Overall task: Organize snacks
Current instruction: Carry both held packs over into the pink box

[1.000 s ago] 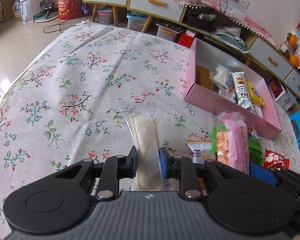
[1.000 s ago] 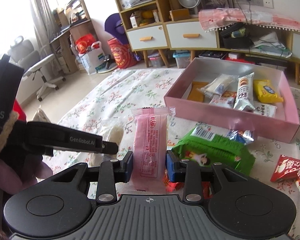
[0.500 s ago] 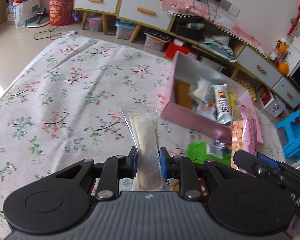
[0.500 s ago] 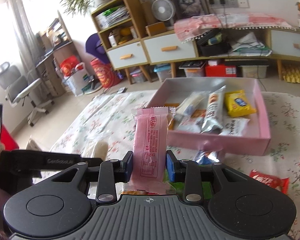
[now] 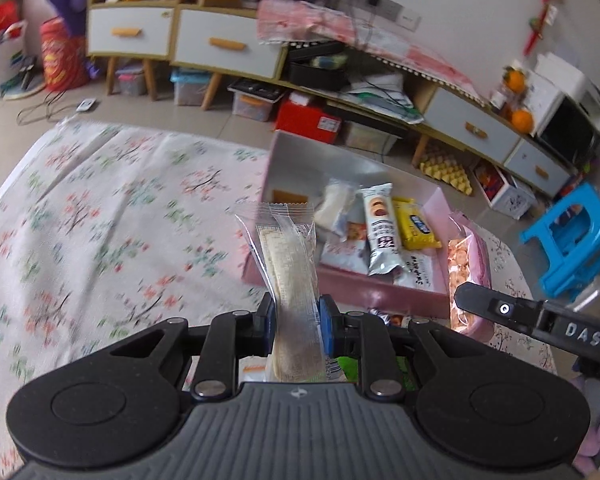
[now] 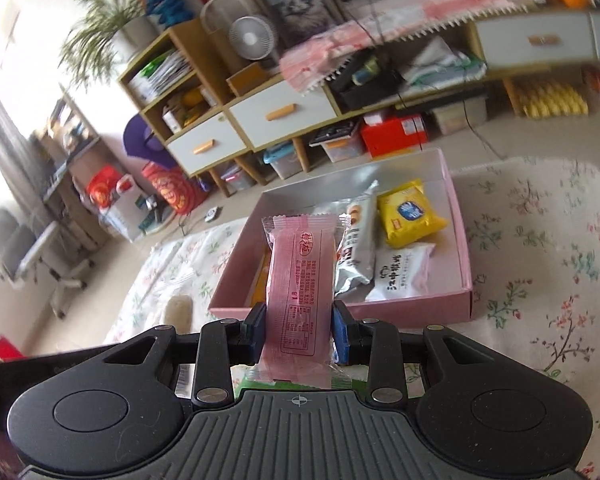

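Observation:
My left gripper point(image 5: 297, 320) is shut on a clear packet holding a pale biscuit bar point(image 5: 290, 276), held upright just short of the near wall of the pink box point(image 5: 340, 284). My right gripper point(image 6: 299, 334) is shut on a pink wrapped snack point(image 6: 300, 280), held upright before the pink box point(image 6: 420, 306). Inside the box lie a yellow packet point(image 6: 410, 214), a silver bar wrapper point(image 6: 356, 256) and a white packet point(image 6: 400, 274). In the left wrist view the right gripper's finger point(image 5: 500, 310) and its pink snack point(image 5: 470, 276) show at the right.
The box sits on a floral tablecloth point(image 5: 100, 240). A green packet point(image 5: 350, 368) and other loose snacks lie under the grippers, mostly hidden. Cabinets with drawers point(image 6: 276, 116), a blue stool point(image 5: 572, 236) and floor clutter stand beyond the table.
Both grippers have carried their snacks toward the pink box, which now looms larger and nearer in both views. The right gripper has rolled, tilting its view. Both grips are unchanged.

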A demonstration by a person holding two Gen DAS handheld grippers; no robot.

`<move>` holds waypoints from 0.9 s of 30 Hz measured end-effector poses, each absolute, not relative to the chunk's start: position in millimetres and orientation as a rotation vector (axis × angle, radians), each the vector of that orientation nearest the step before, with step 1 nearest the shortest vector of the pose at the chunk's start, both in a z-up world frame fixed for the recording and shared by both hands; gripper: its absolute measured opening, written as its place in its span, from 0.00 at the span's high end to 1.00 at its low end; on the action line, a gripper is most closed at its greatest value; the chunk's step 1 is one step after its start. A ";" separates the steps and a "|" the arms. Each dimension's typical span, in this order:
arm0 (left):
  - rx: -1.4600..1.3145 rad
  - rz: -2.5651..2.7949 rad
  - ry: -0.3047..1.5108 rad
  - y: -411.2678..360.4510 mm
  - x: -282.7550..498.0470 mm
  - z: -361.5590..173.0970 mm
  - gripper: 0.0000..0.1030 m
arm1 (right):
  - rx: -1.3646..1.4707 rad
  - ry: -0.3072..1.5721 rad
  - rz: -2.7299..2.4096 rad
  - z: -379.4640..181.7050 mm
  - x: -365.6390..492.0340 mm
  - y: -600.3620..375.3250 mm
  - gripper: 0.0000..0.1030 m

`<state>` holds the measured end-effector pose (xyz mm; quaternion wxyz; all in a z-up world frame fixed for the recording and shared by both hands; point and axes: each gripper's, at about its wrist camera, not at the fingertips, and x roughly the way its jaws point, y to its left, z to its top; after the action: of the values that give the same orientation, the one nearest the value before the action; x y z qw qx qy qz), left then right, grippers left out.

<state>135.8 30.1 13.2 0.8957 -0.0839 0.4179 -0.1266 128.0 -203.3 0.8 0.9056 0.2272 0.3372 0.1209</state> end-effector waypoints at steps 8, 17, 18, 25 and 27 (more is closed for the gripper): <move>-0.164 -0.281 0.876 9.3 162.5 9.2 0.80 | 0.581 0.748 0.268 -6.0 141.3 -233.7 0.69; -0.115 -0.263 0.862 3.5 193.5 6.0 0.80 | 0.534 0.719 0.179 -4.7 166.2 -246.7 0.69; -0.098 -0.258 0.860 2.5 196.2 4.5 0.80 | 0.526 0.718 0.169 -6.6 169.0 -247.5 0.69; 0.020 -0.269 0.822 -8.7 210.8 -3.2 0.80 | 0.496 0.733 0.128 -20.5 185.7 -254.4 0.69; 0.043 -0.281 0.825 -12.6 214.3 -6.2 0.80 | 0.499 0.739 0.124 -24.2 189.8 -255.8 0.69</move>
<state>214.3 -12.6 -6.2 0.9064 0.0210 0.3995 -0.1358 189.8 -255.8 -24.2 0.9004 0.2411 0.3572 0.0600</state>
